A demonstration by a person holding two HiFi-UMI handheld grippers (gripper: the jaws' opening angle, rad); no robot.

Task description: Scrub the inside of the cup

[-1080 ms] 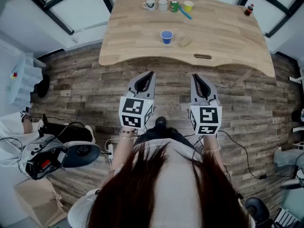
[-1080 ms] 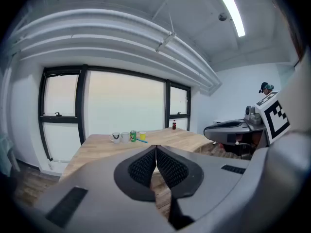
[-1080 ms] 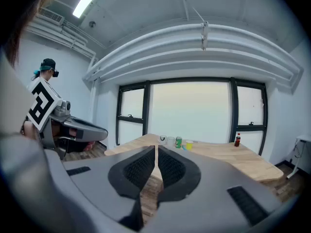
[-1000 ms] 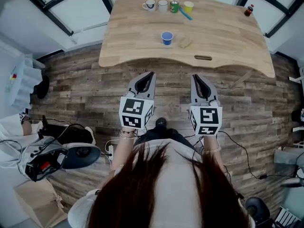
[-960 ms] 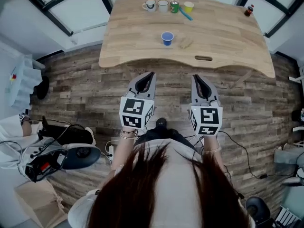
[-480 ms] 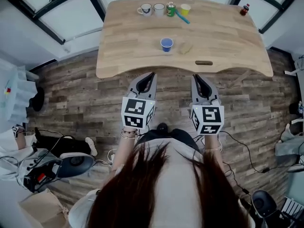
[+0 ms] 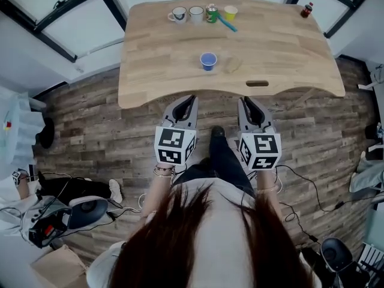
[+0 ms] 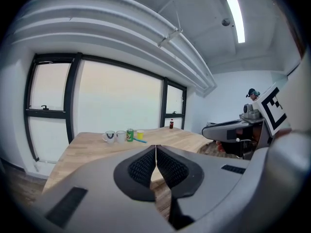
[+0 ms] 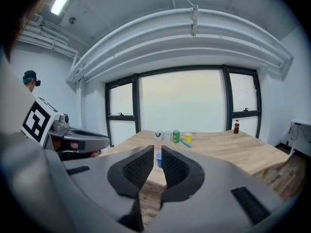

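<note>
Wooden table (image 7: 288,53) has been approached: left gripper (image 7: 189,99) and right gripper (image 7: 243,101) are now seen at its near edge, jaws closed, nothing held. Blue cup (image 7: 208,60) sits mid-table, untouched; scrubbing not yet started

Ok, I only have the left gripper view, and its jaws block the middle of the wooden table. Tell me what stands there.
Observer: In the head view, a small blue cup stands upright near the middle of the table.
Operator: Give me whatever is next to it.
Observer: A tan, sponge-like block lies just to the cup's right, apart from it.
Operator: Now report the right gripper.
Observer: The right gripper is shut and empty, over the plank floor short of the table edge.
</note>
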